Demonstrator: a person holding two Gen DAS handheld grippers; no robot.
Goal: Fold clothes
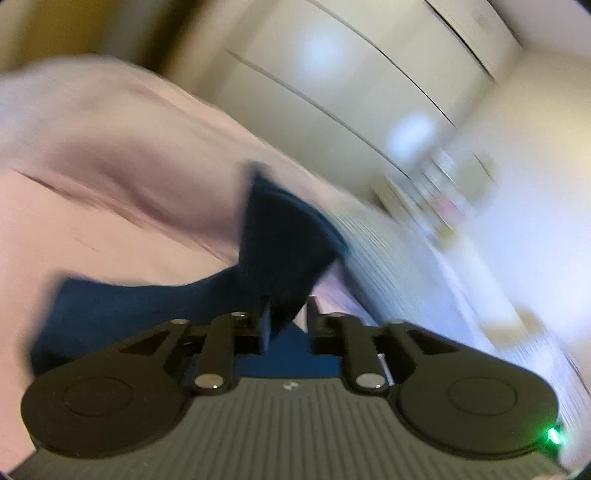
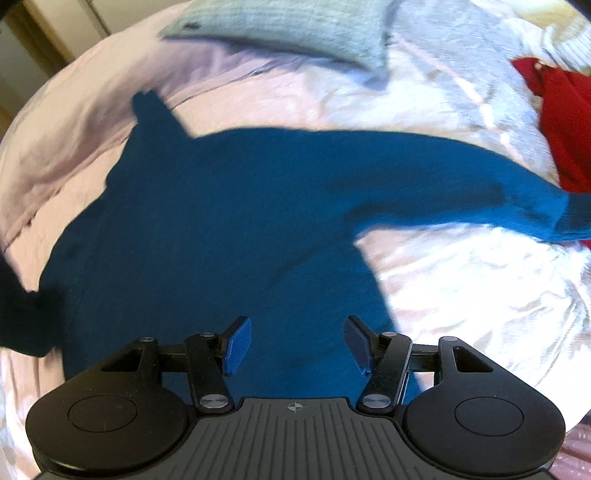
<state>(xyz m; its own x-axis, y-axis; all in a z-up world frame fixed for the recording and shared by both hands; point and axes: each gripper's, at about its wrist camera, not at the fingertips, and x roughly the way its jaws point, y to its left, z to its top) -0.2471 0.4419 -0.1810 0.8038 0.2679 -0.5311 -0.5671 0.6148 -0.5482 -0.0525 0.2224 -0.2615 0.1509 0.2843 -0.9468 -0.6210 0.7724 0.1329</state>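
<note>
A teal-blue sweater [image 2: 221,221] lies spread on the pale pink bed [image 2: 461,288], one sleeve [image 2: 517,199] stretched to the right. My right gripper [image 2: 297,343] hovers over the sweater's body, pointing down, open, with nothing between its blue pads. The left wrist view is blurred. There a dark blue part of the sweater [image 1: 288,236] narrows to a point at my left gripper [image 1: 289,317]. The cloth lies against the left finger [image 1: 266,325], and a sliver of bed shows beside the right finger [image 1: 313,314]. The jaws stand narrowly apart.
A grey knitted garment [image 2: 295,29] lies at the far side of the bed and a red garment [image 2: 565,129] at the right. White wardrobe doors [image 1: 332,92] and a cluttered shelf [image 1: 443,192] stand beyond the bed [image 1: 110,166].
</note>
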